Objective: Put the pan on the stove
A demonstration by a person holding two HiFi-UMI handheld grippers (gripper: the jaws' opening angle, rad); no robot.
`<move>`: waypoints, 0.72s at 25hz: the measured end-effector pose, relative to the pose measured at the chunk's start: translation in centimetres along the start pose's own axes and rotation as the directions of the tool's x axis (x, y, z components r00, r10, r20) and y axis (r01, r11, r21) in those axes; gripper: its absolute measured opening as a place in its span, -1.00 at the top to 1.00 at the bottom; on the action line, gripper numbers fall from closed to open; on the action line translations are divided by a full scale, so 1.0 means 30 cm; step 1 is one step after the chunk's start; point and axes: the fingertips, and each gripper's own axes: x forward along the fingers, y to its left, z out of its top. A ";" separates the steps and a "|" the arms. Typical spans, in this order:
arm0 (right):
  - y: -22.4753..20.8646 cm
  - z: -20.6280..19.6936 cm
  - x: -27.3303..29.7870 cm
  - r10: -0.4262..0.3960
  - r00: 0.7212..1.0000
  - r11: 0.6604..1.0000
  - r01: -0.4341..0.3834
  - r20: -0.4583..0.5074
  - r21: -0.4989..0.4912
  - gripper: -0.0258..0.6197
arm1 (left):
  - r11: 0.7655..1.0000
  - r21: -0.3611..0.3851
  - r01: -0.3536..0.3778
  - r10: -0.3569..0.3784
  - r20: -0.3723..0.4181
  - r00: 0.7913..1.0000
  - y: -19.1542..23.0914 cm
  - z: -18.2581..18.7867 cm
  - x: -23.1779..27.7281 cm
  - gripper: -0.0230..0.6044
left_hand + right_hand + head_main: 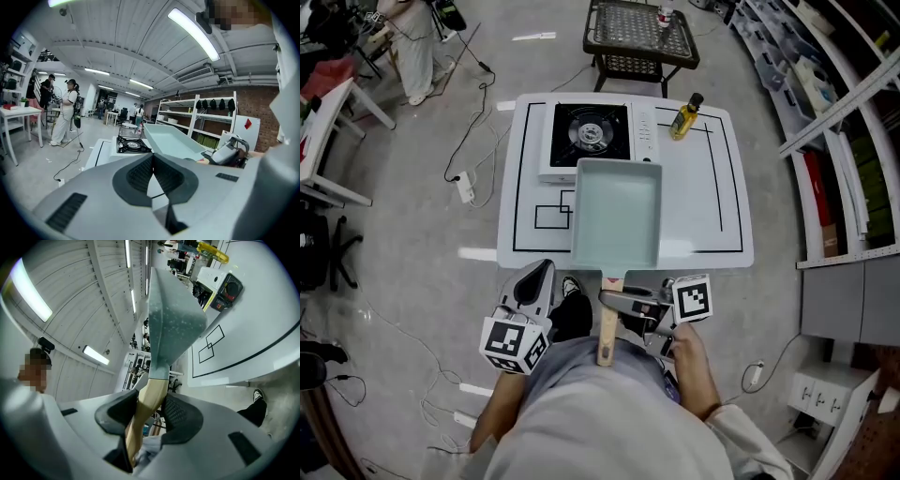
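Note:
A pale teal rectangular pan (617, 214) hangs over the near edge of the white table (703, 202), its wooden handle (607, 339) pointing back at me. My right gripper (619, 302) is shut on that handle; in the right gripper view the pads clamp the handle (146, 409) below the pan (173, 319). The portable gas stove (592, 137) sits at the table's far left, just beyond the pan, and also shows as the stove (132, 144) and the stove (219, 283). My left gripper (538, 275) hovers left of the handle, off the table, its jaws (153, 157) closed on nothing.
A yellow oil bottle (684, 116) stands right of the stove. Black lines mark the tabletop. A black mesh side table (639, 36) stands beyond the table. Shelving (830, 103) lines the right side. Cables and a power strip (466, 187) lie on the floor at left; a person (412, 47) stands far left.

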 end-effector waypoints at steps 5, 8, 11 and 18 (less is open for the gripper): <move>-0.014 0.089 0.075 -0.008 1.000 1.000 0.008 -0.005 -0.005 0.40 | 1.000 0.000 0.007 -0.007 0.018 1.000 0.104 0.061 0.061 0.90; -0.013 0.140 0.117 -0.006 1.000 1.000 0.006 0.001 -0.009 0.40 | 1.000 -0.002 0.013 -0.013 0.026 1.000 0.158 0.086 0.093 0.91; -0.012 0.187 0.156 -0.001 1.000 1.000 0.001 0.010 -0.015 0.40 | 1.000 -0.009 0.025 -0.025 0.032 0.999 0.203 0.103 0.122 0.90; -0.025 0.244 0.222 -0.023 0.999 1.000 0.024 0.023 -0.019 0.40 | 0.998 -0.033 0.056 -0.055 0.042 0.998 0.273 0.110 0.156 0.91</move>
